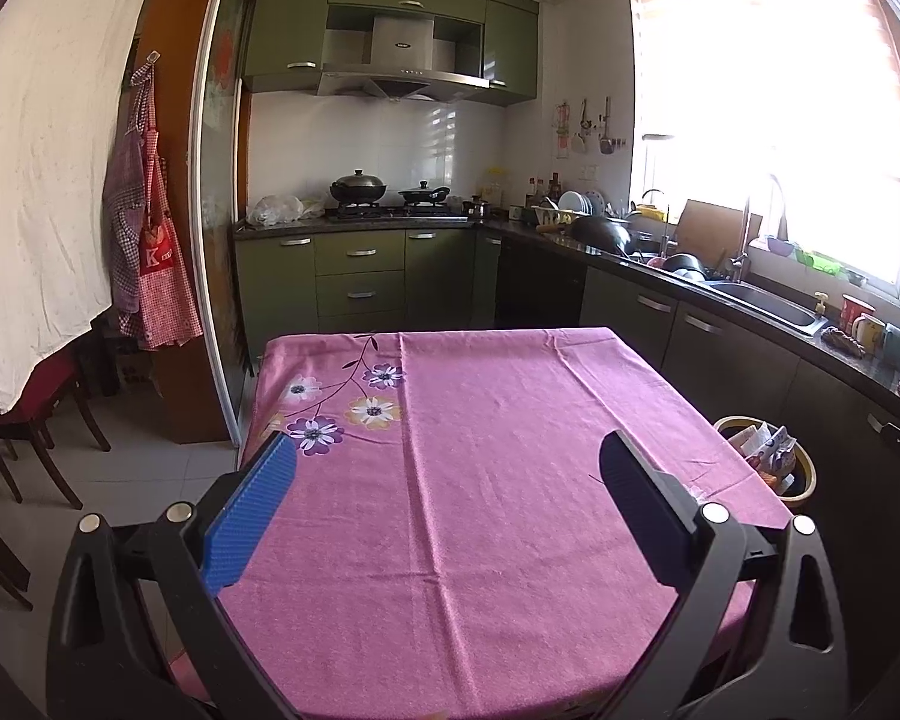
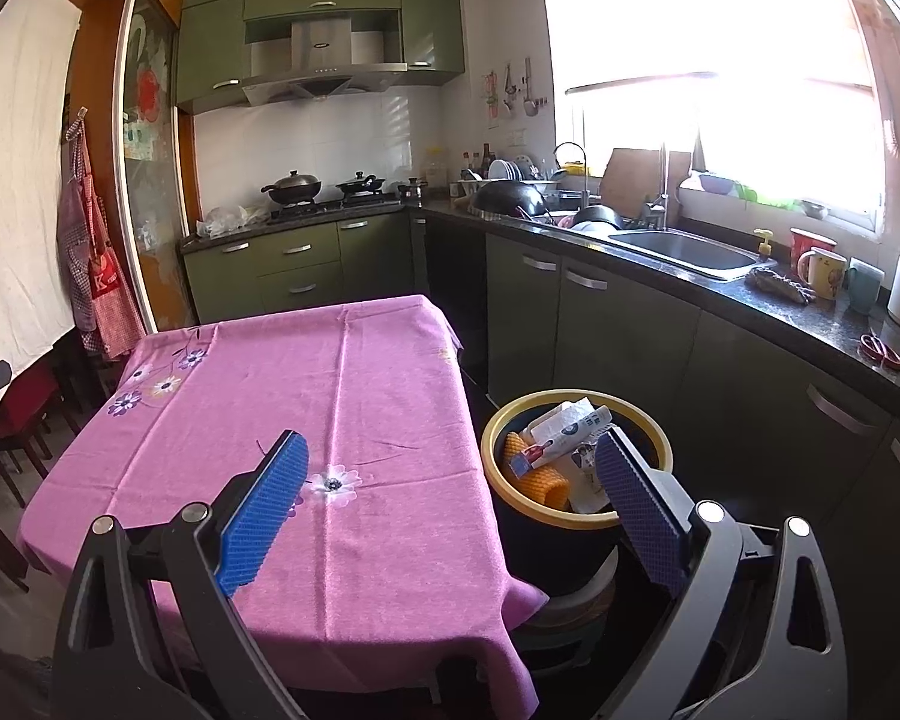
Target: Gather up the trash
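A round bin with a yellow rim (image 2: 654, 429) stands on the floor at the table's right side. It holds trash: white paper packets (image 2: 570, 423), an orange piece (image 2: 546, 480) and a small printed wrapper. In the left wrist view the same bin (image 1: 807, 468) shows past the table's right edge. My left gripper (image 1: 447, 462) hangs open over the pink tablecloth (image 1: 480, 480), nothing between its blue pads. My right gripper (image 2: 453, 462) is open too, its right finger (image 2: 636, 492) over the bin's near rim and its left finger (image 2: 270, 492) over the cloth (image 2: 330, 396).
The cloth has a flower print at its left. A dark counter (image 2: 750, 294) with sink (image 2: 684, 249), mugs, scissors and dishes runs along the right wall. Green cabinets and a stove (image 1: 390, 210) with pots stand behind. Wooden chairs (image 1: 36, 420) stand at the left.
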`<control>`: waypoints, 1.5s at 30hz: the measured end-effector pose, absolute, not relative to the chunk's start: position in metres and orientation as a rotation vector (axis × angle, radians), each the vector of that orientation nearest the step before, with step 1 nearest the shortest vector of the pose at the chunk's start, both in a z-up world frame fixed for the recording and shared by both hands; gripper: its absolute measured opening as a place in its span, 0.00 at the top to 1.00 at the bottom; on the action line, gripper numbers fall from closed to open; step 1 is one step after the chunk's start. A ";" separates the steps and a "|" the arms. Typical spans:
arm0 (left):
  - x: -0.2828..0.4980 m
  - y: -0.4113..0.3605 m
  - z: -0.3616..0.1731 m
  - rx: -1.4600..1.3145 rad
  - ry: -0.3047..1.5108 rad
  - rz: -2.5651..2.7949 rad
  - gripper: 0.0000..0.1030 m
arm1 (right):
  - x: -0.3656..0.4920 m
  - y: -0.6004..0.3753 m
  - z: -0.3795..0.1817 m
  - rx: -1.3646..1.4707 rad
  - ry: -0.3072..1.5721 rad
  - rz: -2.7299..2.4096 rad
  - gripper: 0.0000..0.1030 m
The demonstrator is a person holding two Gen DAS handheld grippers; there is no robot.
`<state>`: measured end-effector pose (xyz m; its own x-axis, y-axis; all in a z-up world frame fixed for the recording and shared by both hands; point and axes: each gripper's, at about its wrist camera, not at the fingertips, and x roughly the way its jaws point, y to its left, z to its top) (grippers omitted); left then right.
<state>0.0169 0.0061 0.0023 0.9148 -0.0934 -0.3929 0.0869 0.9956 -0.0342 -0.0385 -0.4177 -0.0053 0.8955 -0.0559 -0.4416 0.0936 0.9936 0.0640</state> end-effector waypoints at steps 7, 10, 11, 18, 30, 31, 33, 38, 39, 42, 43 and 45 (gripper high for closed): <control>0.016 0.005 0.000 -0.006 0.407 -0.098 0.07 | -0.038 -0.417 -0.007 0.080 0.458 -0.073 0.08; 0.017 0.005 0.000 -0.005 0.409 -0.100 0.07 | -0.037 -0.416 -0.008 0.078 0.460 -0.071 0.08; 0.017 0.005 0.001 -0.004 0.409 -0.101 0.07 | -0.036 -0.416 -0.008 0.078 0.460 -0.070 0.08; 0.018 0.005 -0.001 0.002 0.412 -0.104 0.07 | -0.035 -0.416 -0.009 0.077 0.463 -0.068 0.08; 0.018 0.002 -0.001 0.008 0.415 -0.114 0.07 | -0.033 -0.414 -0.011 0.073 0.467 -0.061 0.08; 0.018 0.002 -0.001 0.009 0.415 -0.114 0.07 | -0.033 -0.414 -0.011 0.072 0.467 -0.061 0.08; 0.018 0.001 -0.002 0.011 0.416 -0.117 0.07 | -0.032 -0.414 -0.012 0.072 0.467 -0.059 0.08; 0.019 0.000 -0.003 0.013 0.423 -0.124 0.07 | -0.032 -0.414 -0.013 0.070 0.470 -0.056 0.08; 0.020 -0.001 -0.003 0.013 0.425 -0.126 0.07 | -0.032 -0.413 -0.013 0.070 0.471 -0.055 0.08; 0.021 -0.001 -0.004 0.010 0.429 -0.132 0.07 | -0.031 -0.413 -0.014 0.069 0.473 -0.052 0.08; 0.021 -0.001 -0.004 0.011 0.431 -0.133 0.07 | -0.030 -0.413 -0.015 0.069 0.474 -0.051 0.08; 0.021 -0.002 -0.005 0.014 0.433 -0.133 0.07 | -0.029 -0.414 -0.015 0.068 0.477 -0.048 0.08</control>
